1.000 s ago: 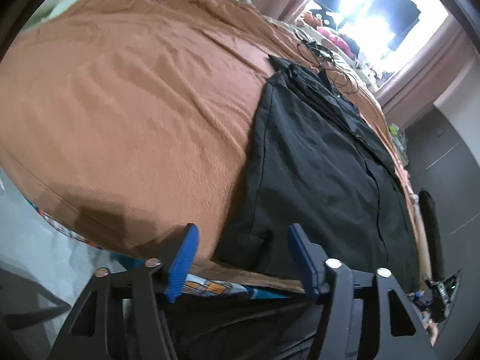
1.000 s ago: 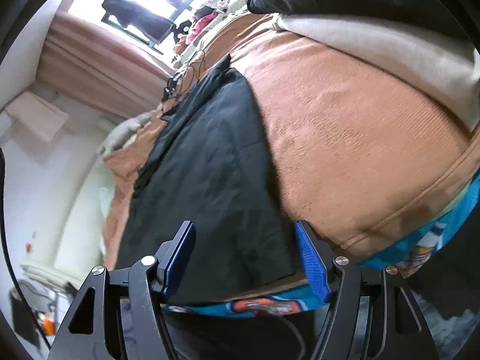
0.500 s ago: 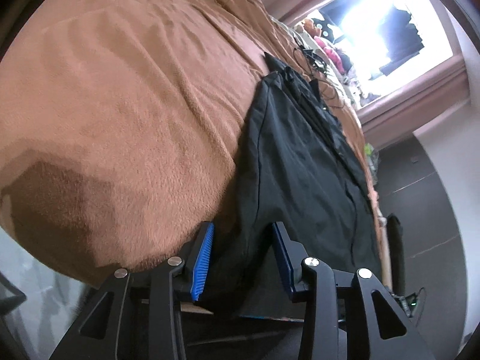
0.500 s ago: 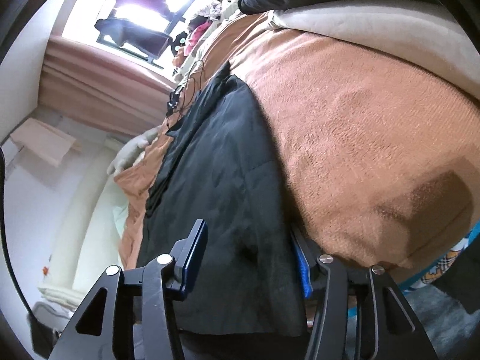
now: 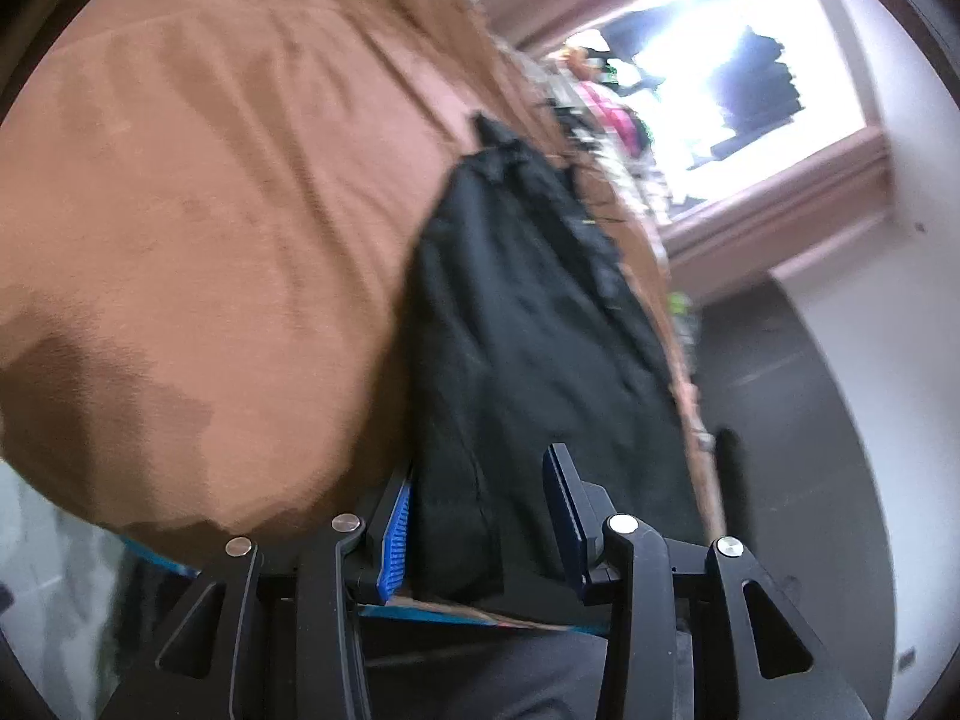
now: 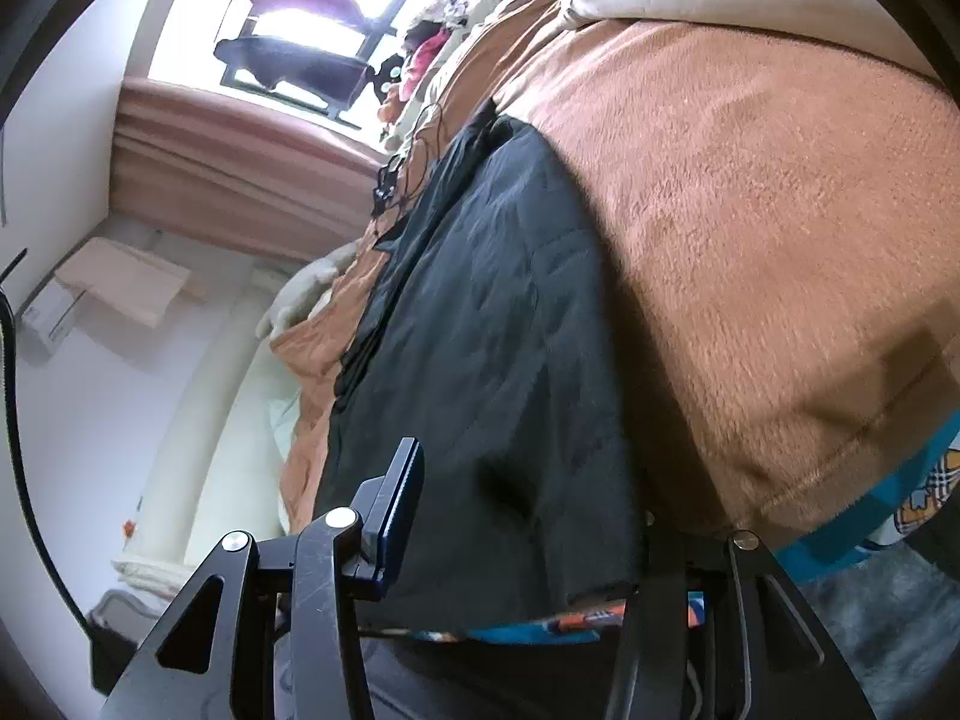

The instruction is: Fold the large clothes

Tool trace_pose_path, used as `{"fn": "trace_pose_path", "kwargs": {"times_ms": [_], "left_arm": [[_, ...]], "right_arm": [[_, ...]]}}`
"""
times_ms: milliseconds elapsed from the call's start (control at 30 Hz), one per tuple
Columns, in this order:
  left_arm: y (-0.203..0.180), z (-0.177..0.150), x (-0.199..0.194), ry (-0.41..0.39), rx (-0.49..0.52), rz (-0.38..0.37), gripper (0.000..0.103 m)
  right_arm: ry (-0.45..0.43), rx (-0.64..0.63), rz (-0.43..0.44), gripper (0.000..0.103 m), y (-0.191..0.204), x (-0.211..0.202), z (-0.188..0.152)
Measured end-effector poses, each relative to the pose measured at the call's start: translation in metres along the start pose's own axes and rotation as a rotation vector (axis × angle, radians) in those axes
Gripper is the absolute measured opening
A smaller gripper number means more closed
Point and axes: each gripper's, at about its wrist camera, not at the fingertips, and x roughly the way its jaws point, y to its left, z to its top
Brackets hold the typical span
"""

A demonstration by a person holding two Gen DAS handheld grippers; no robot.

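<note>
While the black garment [image 5: 528, 324] lies flat on the brown bed cover [image 5: 198, 228], both hand-held grippers, left [image 5: 480, 525] and right [image 6: 528, 516], have been closing, half-wide, around its near hem; pinched cover could lift too.

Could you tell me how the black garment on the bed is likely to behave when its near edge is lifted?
The black garment will probably drape limply: it lies creased and flat on the orange blanket. Being long, it will likely sag between the left gripper and right gripper. It looks thin, so probably light.
</note>
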Motion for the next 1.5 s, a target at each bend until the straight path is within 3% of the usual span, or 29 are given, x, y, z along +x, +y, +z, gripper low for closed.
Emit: {"fn": "trace_pose_path", "kwargs": {"times_ms": [133, 200, 267, 367, 500, 633, 1033, 1500], "left_arm": [[0.018, -0.001, 0.006, -0.004, -0.066, 0.042, 0.039], [0.021, -0.005, 0.003, -0.016, -0.083, 0.057, 0.032], [0.02, -0.009, 0.001, -0.025, -0.083, 0.065, 0.031], [0.018, -0.012, 0.002, -0.031, -0.078, 0.09, 0.021], [0.012, -0.009, -0.002, -0.064, -0.082, 0.133, 0.015], [-0.002, -0.003, -0.021, -0.116, -0.065, 0.105, 0.006], [-0.034, -0.003, -0.111, -0.266, -0.044, 0.01, 0.004], [-0.054, -0.05, -0.198, -0.338, -0.022, -0.041, 0.004]], "right_arm": [[-0.023, -0.011, -0.037, 0.047, 0.003, 0.003, 0.004], [-0.035, -0.001, -0.062, 0.038, 0.002, 0.005, 0.005], [-0.044, 0.023, -0.091, 0.019, -0.002, 0.005, 0.007], [-0.055, 0.049, -0.096, 0.007, -0.007, 0.005, 0.009], [-0.093, 0.016, -0.11, 0.004, 0.009, -0.006, 0.009], [-0.128, 0.009, -0.07, 0.003, 0.032, -0.025, 0.014], [-0.16, -0.119, 0.041, 0.003, 0.116, -0.085, -0.003], [-0.149, -0.191, 0.081, 0.003, 0.149, -0.144, -0.058]]}}
